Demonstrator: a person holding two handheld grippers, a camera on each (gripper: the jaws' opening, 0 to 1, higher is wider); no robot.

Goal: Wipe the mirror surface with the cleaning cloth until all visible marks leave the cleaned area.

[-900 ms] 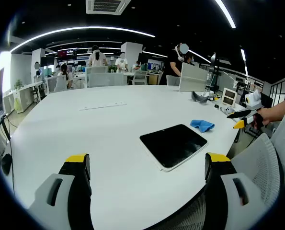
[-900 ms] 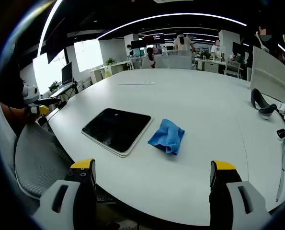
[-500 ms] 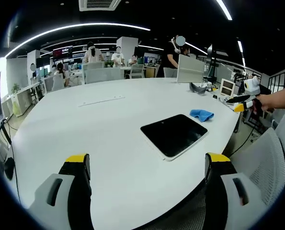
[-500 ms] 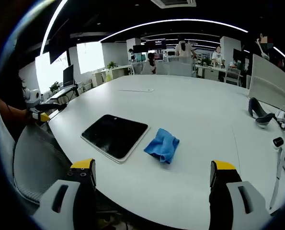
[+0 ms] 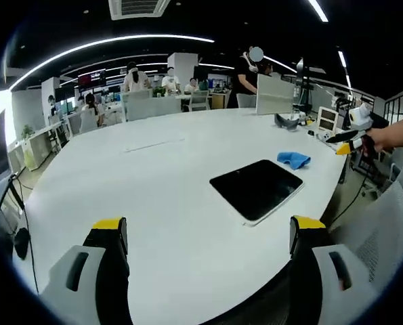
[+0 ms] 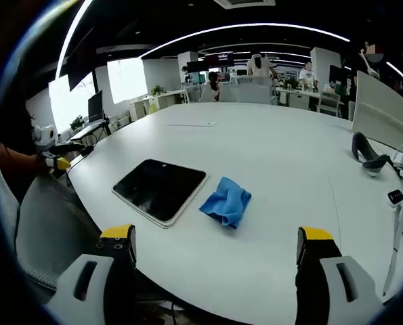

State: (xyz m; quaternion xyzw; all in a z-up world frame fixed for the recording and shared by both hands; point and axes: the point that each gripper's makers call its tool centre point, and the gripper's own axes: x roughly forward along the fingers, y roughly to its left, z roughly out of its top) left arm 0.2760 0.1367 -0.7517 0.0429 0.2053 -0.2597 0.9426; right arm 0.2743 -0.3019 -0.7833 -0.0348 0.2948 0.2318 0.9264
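Blue cleaning cloth (image 6: 225,200) beside dark mirror (image 6: 160,189) on tabletop (image 6: 282,162), well beyond both grippers' spread, empty jaws.

You are swinging the left gripper (image 5: 208,237) sideways, so the mirror (image 5: 257,188) is sitting further right in its view. You are easing the right gripper (image 6: 215,247) slightly back from the tabletop's (image 6: 269,156) near edge, it seems; the cloth (image 6: 225,201) itself isn't shifting.

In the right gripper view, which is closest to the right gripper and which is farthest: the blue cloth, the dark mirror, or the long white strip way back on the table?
1. Blue cloth, middle, just ahead of the jaws.
2. Dark mirror, left of the cloth, slightly farther back.
3. Long white strip, far back on the table.
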